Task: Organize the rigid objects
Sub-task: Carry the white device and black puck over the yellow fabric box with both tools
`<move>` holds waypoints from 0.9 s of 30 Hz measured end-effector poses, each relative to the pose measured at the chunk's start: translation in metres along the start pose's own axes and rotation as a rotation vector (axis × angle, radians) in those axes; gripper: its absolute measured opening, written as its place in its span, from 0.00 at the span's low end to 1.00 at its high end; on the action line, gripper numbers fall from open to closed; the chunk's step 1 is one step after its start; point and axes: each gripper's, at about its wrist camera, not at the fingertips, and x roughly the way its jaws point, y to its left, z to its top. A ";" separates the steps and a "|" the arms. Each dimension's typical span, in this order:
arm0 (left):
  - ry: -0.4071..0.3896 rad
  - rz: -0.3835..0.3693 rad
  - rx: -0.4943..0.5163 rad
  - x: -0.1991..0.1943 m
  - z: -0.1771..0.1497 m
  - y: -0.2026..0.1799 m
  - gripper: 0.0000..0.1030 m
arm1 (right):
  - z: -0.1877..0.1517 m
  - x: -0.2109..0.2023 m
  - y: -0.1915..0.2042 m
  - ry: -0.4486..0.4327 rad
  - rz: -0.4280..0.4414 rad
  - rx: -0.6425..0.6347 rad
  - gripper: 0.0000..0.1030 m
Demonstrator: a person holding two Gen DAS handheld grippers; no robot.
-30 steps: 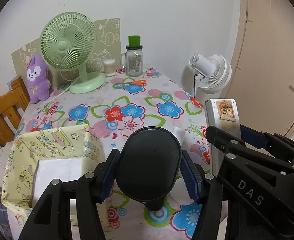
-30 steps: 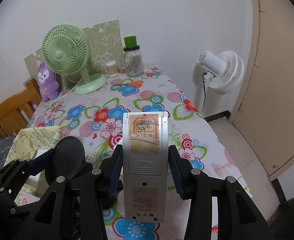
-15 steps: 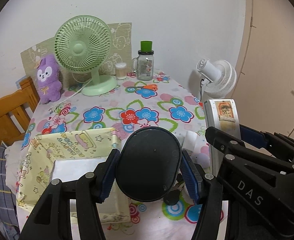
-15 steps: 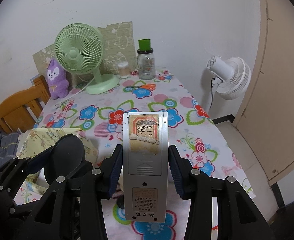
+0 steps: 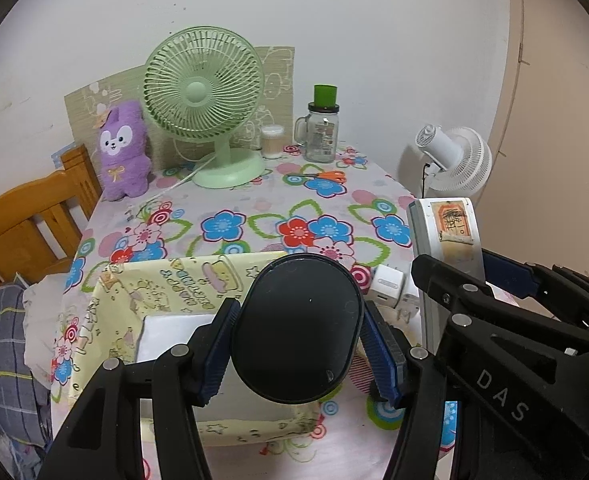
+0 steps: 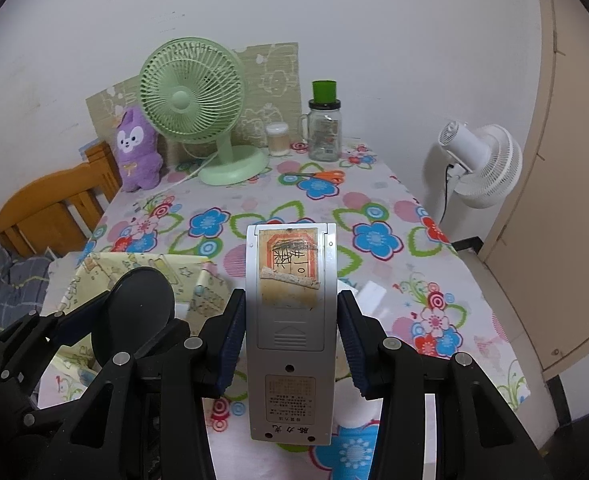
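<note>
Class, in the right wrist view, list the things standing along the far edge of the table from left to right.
purple plush toy → green desk fan → small white-lidded jar → glass jar with green cap

Mid-table lies open; the green fan (image 5: 202, 88) and jar (image 5: 321, 132) block the far edge.

The black oval object (image 5: 298, 328) hides much of the yellow box (image 5: 166, 288), perhaps its contents
</note>
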 end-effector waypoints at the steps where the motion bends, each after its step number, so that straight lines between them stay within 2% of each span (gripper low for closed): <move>1: -0.001 0.000 -0.002 0.000 0.000 0.002 0.60 | 0.000 0.000 0.003 0.000 0.002 -0.003 0.47; 27: 0.014 0.018 -0.035 0.004 -0.001 0.065 0.60 | 0.009 0.018 0.069 0.026 0.066 -0.044 0.47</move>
